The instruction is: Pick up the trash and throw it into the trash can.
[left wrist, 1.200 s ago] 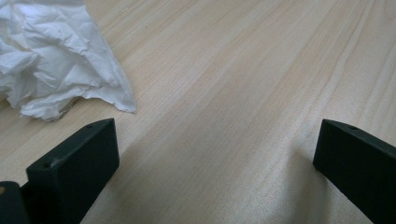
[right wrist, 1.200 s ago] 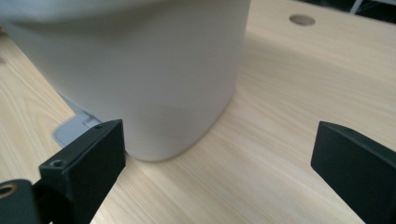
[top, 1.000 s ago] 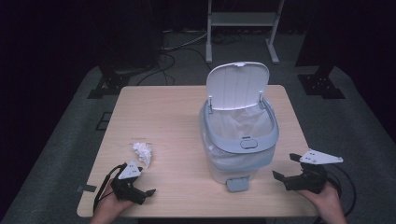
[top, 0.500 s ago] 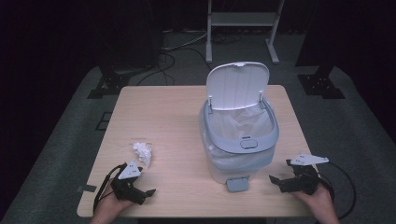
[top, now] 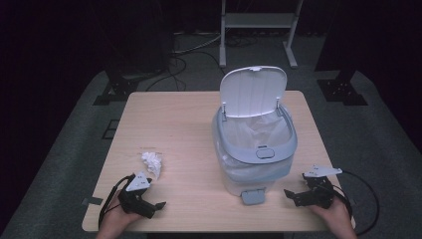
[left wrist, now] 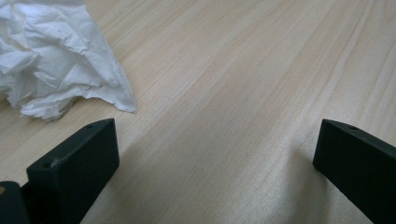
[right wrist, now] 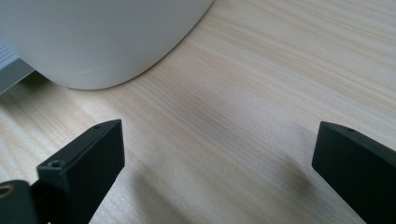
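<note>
Crumpled tissue (top: 153,162) lies on the table (top: 189,124), just beyond our left tool (top: 158,204), jaws apart, empty. Next, we judge: close on it, then lift toward the open bin (top: 255,149).

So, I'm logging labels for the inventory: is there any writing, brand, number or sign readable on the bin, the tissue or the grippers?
None: no readable text on the white bin, its raised lid, the crumpled tissue, the left gripper, the right gripper or the wooden table.

White crumpled tissue (top: 152,163); pale grey-white bin (top: 254,164); light wood-grain table (top: 179,124)
</note>
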